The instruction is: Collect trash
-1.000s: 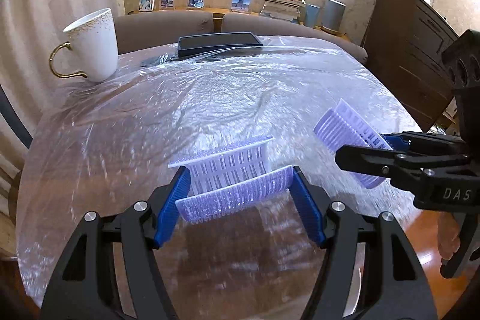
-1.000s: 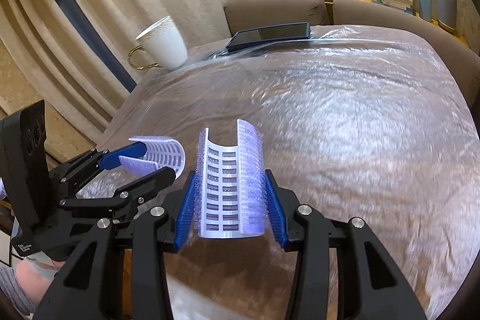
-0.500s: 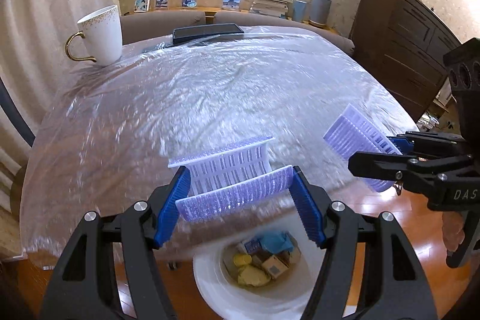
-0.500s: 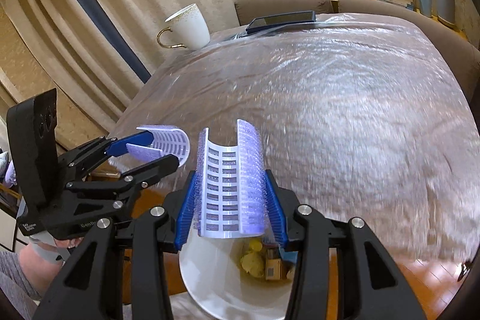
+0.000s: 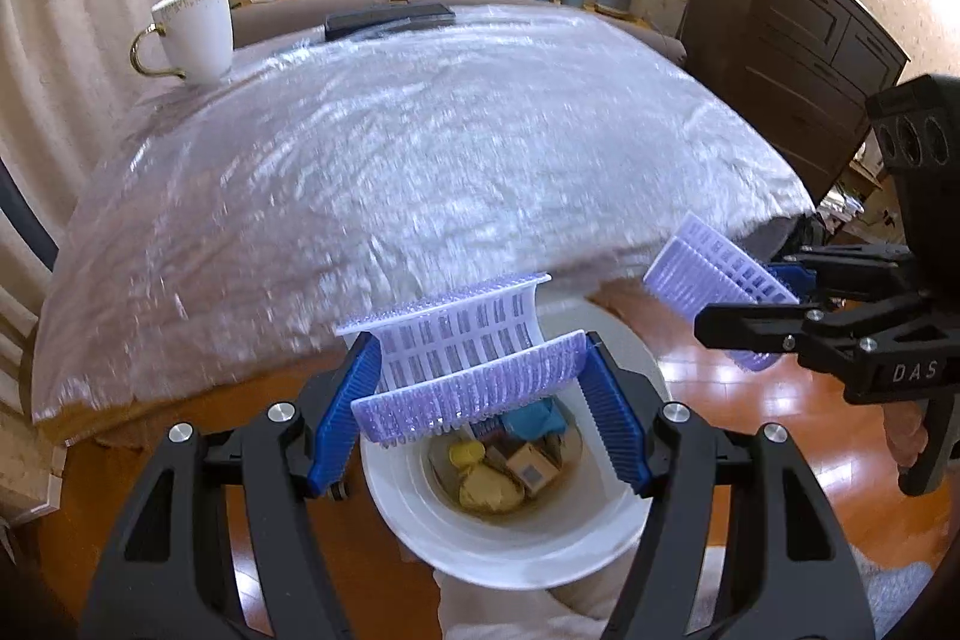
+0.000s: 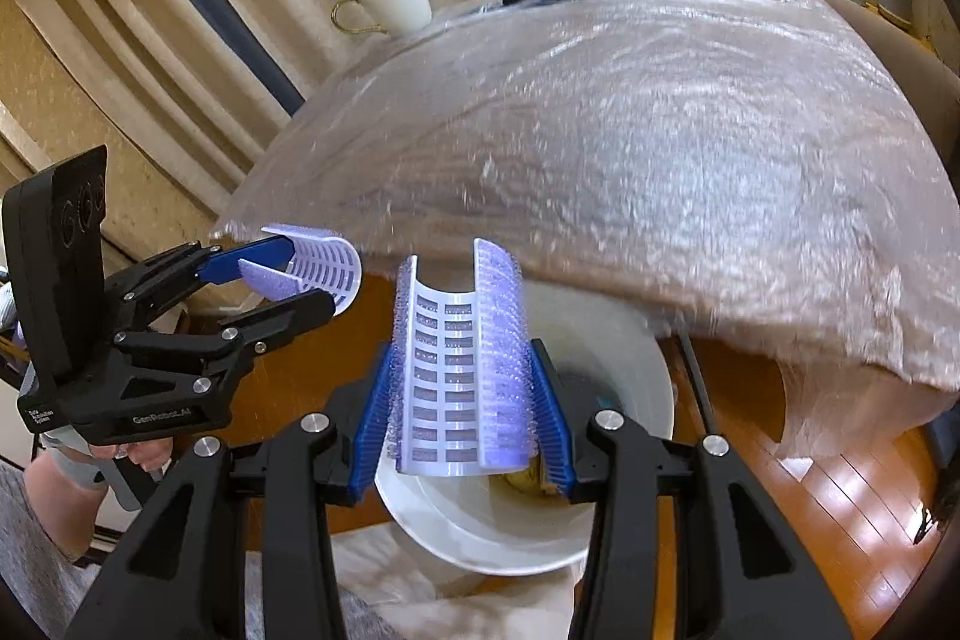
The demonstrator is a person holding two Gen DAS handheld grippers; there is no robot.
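Both grippers have pulled back off the desk (image 5: 420, 148); left gripper (image 5: 480, 388) clamps one purple hair roller (image 5: 468, 358), right gripper (image 6: 459, 400) clamps another roller (image 6: 459, 370), white bin (image 5: 498, 538) directly beneath them.

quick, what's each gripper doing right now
Left gripper: shut on a purple curved scraper, above the white bin.
Right gripper: shut on another scraper, above the same bin.

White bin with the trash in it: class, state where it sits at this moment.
In both wrist views the white bin stands on the wooden floor just off the table's near edge, directly beneath the two grippers.
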